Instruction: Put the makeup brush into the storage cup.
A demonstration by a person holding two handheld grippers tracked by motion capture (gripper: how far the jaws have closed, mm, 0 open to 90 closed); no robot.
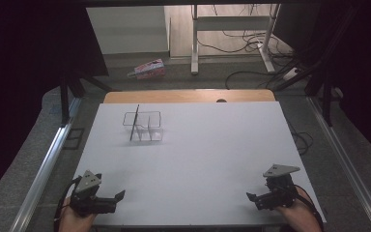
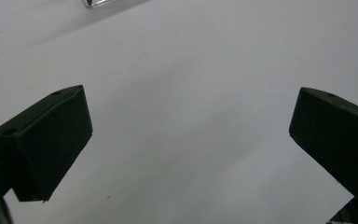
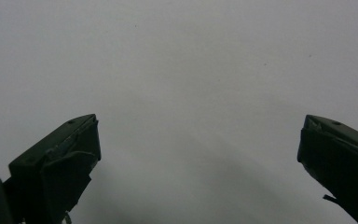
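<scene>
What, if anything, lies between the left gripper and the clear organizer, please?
Nothing: the high view shows bare white table between the left gripper and clear organizer.

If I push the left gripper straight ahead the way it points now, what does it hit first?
Probably nothing soon. The left gripper, jaws open, points right along the near edge of the white table, toward the right gripper far across. The clear plastic divided organiser sits well off that line.

No text, label or number can be read anywhere
</scene>
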